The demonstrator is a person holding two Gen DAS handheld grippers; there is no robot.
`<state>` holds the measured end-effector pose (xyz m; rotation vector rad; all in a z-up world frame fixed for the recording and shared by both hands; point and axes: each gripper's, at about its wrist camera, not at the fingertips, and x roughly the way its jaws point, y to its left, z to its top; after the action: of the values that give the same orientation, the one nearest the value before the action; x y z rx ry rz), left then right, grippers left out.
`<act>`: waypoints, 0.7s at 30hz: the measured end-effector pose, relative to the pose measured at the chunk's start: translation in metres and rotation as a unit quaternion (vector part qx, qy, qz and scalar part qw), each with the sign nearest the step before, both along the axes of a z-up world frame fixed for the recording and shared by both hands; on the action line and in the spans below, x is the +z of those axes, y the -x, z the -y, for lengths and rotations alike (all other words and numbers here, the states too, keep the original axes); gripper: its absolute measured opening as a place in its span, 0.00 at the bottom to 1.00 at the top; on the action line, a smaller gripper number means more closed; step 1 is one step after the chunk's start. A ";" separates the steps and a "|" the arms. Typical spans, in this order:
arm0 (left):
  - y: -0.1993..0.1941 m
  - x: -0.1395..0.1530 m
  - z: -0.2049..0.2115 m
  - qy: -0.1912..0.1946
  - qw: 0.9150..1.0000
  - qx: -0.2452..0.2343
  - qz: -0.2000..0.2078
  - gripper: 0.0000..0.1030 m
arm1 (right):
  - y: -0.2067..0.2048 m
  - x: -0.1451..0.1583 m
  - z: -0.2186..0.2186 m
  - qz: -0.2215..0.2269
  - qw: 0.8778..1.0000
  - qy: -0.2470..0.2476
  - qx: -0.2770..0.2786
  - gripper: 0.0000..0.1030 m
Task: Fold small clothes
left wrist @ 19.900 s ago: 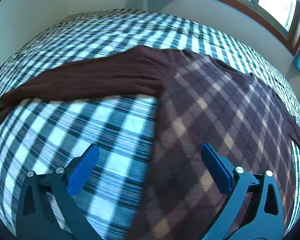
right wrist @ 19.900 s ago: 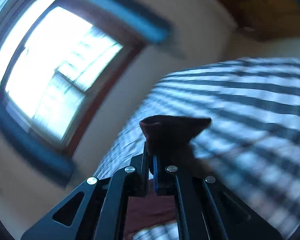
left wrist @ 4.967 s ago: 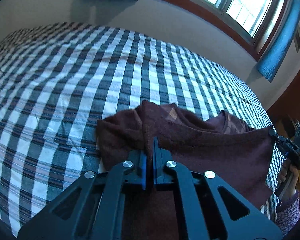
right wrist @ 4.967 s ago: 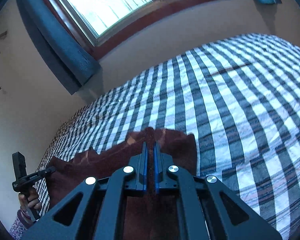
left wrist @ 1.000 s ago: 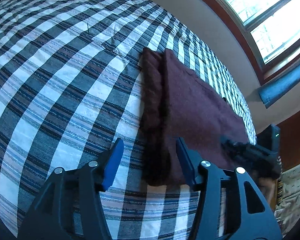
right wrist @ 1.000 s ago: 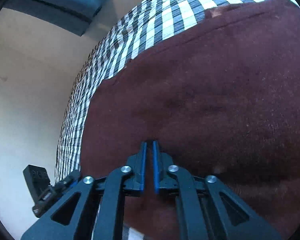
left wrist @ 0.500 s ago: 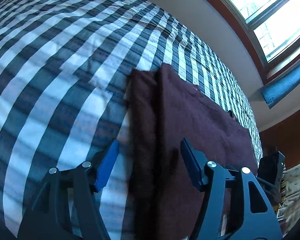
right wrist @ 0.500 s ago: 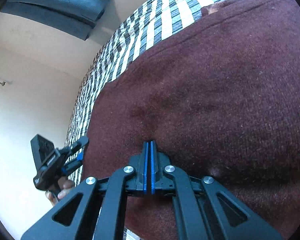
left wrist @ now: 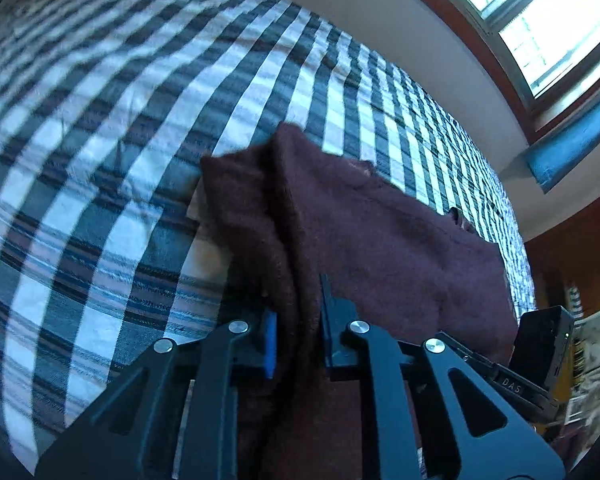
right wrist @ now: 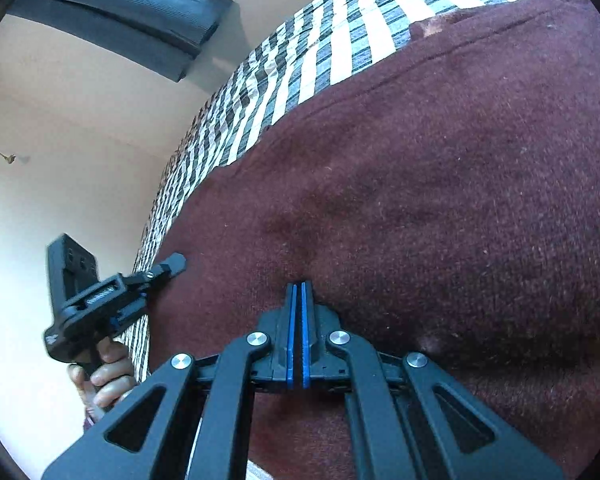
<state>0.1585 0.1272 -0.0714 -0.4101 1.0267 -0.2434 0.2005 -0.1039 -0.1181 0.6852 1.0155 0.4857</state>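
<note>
A dark maroon sweater (left wrist: 380, 240), folded into a rectangle, lies on the plaid bed. My left gripper (left wrist: 298, 320) has its jaws closed around the sweater's near left edge, with a thick fold of cloth between the blue pads. My right gripper (right wrist: 299, 304) is shut on the sweater (right wrist: 440, 180) at its near edge, and the cloth puckers at the fingertips. The left gripper also shows in the right wrist view (right wrist: 168, 266), at the sweater's left edge. The right gripper's body shows in the left wrist view (left wrist: 540, 344), at the right.
The blue, white and dark plaid bedspread (left wrist: 120, 120) spreads to the left and far side. A wall and window (left wrist: 540, 20) stand beyond the bed, with a blue curtain (left wrist: 572, 148). Another curtain (right wrist: 112, 12) hangs by the pale wall.
My left gripper has moved in and closed on the sweater's left edge; it was open half a second ago. My right gripper closed on the near edge a moment earlier and stays shut.
</note>
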 end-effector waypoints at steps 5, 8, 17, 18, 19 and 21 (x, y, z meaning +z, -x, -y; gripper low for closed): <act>0.003 0.032 0.032 -0.051 0.998 -0.009 0.028 0.14 | 0.001 0.001 0.001 0.004 1.000 -0.001 0.000 0.00; 0.007 0.047 0.051 -0.074 0.996 -0.017 0.044 0.13 | 0.003 0.001 0.002 0.006 1.000 -0.004 -0.001 0.00; 0.016 0.077 0.126 -0.118 0.990 -0.042 0.071 0.12 | 0.009 0.004 0.011 0.004 1.000 -0.024 -0.002 0.01; 0.017 0.077 0.134 -0.121 0.989 -0.043 0.069 0.12 | 0.011 0.007 0.015 0.002 0.999 -0.032 -0.001 0.05; 0.017 0.076 0.142 -0.123 0.989 -0.044 0.067 0.12 | 0.014 0.009 0.017 0.001 0.999 -0.033 -0.002 0.06; 0.017 0.074 0.156 -0.130 0.989 -0.045 0.062 0.12 | 0.020 0.014 0.025 0.006 1.000 -0.030 -0.006 0.15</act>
<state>0.1412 -0.0284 0.0031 -0.1105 0.9408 -0.2103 0.1800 -0.1292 -0.1044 0.7400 0.9880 0.5112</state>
